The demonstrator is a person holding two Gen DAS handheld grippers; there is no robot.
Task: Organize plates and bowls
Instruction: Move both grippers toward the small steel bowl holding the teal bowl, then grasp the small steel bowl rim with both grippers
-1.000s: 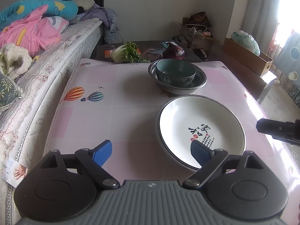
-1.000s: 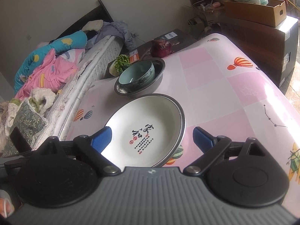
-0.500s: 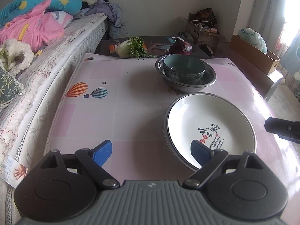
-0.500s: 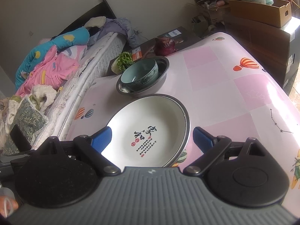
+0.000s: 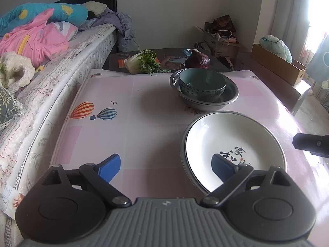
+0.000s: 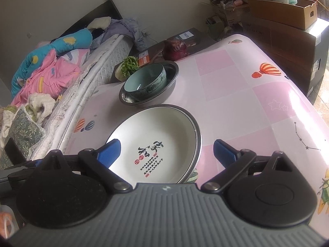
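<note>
We look along two handheld grippers at a table [image 5: 144, 123] covered in a pink checked cloth printed with hot-air balloons. The landmark is a white plate [image 5: 234, 148] with a dark rim and black calligraphy, lying flat on the cloth.

Just behind the plate, close to its far rim, sits a metal basin [image 5: 207, 103] with a teal ceramic bowl [image 5: 201, 84] nested inside it, leaning against the basin's wall. Beyond the basin, off the table's far edge, a leafy green cabbage [image 5: 141, 63] and a red cabbage [image 5: 198, 60] rest on a lower dark surface.

Our left gripper [image 5: 165, 164] has its blue fingers spread wide and holds nothing; one blue pad appears over the plate's near left part, the other over bare cloth.

Our right gripper [image 6: 166, 152] is opening its jaws further. The plate's near right rim lies between the blue fingers in view, but neither pad presses on it, so nothing is held.

To the left of the plate, past the table edge, a bed [image 5: 61, 65] carries pink and blue bedding.
</note>
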